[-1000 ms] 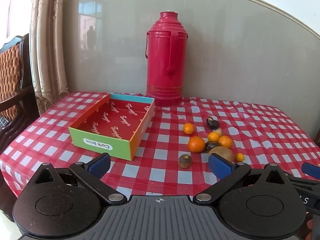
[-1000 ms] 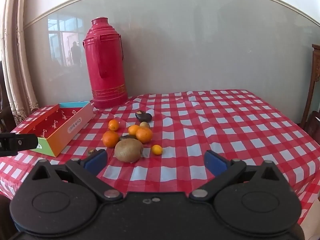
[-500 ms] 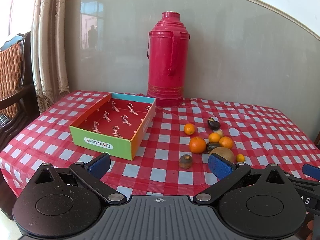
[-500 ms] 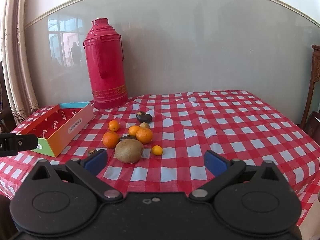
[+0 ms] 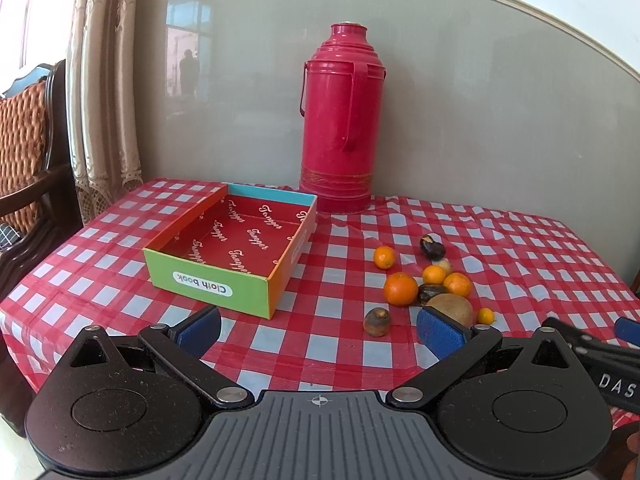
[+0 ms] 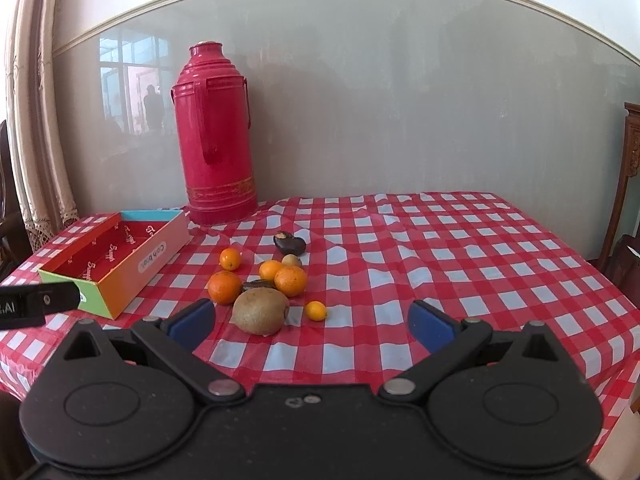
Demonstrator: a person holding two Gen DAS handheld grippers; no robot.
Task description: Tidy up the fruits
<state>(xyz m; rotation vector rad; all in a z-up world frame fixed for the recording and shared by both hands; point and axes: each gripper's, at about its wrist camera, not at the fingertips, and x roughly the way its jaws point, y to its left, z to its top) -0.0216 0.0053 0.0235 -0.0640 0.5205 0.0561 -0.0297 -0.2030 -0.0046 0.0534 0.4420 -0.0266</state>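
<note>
A cluster of fruit lies on the red checked tablecloth: a brown kiwi [image 6: 261,311], several oranges [image 6: 224,287], a tiny kumquat [image 6: 315,311], dark fruits [image 6: 289,243] and a small brown fruit [image 5: 377,321]. An open box [image 5: 236,248] with a red inside stands empty to their left; it also shows in the right wrist view [image 6: 116,260]. My left gripper [image 5: 318,330] is open and empty, short of the box and fruit. My right gripper [image 6: 310,326] is open and empty, just short of the kiwi.
A tall red thermos [image 5: 340,120] stands at the back by the wall, behind the box. A wooden chair [image 5: 28,160] is off the table's left side. Another piece of wooden furniture [image 6: 628,184] stands at the right. The table's front edge is close below both grippers.
Both grippers have edged slightly forward toward the table; the fruit and box look a little nearer. Nothing on the table has moved.
</note>
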